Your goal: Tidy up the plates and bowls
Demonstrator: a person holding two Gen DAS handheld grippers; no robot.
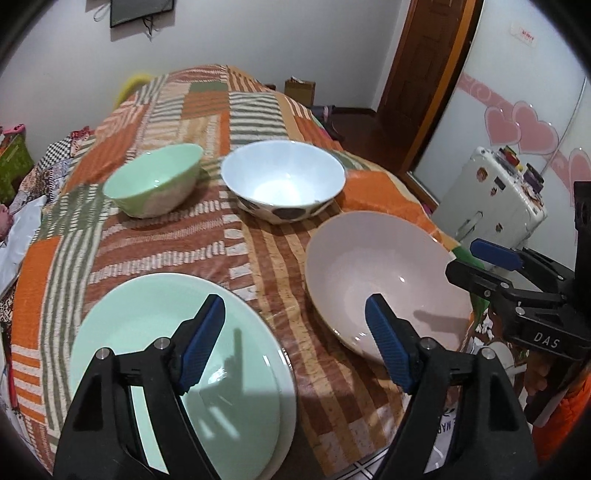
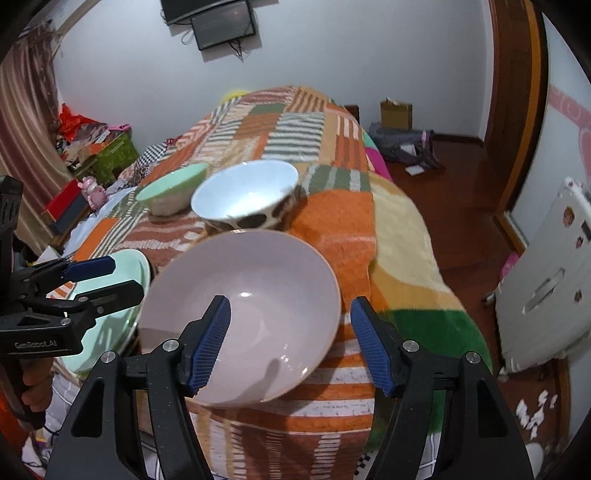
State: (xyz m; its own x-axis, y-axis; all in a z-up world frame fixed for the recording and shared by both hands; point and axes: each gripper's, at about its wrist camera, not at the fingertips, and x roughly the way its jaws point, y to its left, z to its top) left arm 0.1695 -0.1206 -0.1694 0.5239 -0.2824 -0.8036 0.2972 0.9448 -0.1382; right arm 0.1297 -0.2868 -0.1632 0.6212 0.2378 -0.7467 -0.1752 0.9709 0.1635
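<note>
Surface: a bed (image 1: 258,110) under a patchwork blanket (image 1: 166,236) of orange, green and cream stripes. White walls; a dark screen (image 2: 225,24) hangs on the far wall. Wooden door (image 1: 417,81) at 1 o'clock in the left view, dark wood floor (image 2: 450,206) beside the bed. A white suitcase (image 1: 491,199) with stickers stands at 3 o'clock, before a panel with pink hearts (image 1: 524,125). A cardboard bag (image 2: 396,114) sits on the floor by the far wall.

Dishes on the blanket, left view: green bowl (image 1: 155,181) at 11 o'clock, white bowl (image 1: 284,181) with dark spots on its outside at 12 o'clock, the two near each other but apart. Pink bowl (image 1: 384,277) at 3 o'clock, just in front of the white one. Green plate (image 1: 155,332) at 7 o'clock, lying on top of a white plate whose edge shows along its right side.

Left claw (image 1: 295,343): points steeply down, released, nothing between the blue pads. Left pad (image 1: 203,343) hangs over the green plate, right pad over the near rim of the pink bowl; contact cannot be judged.

Right claw (image 2: 291,343): points steeply down, released. In the right view its left pad (image 2: 210,343) is over the pink bowl's inside, right pad beyond the rim over the blanket, so the rim lies between them ungripped.
</note>
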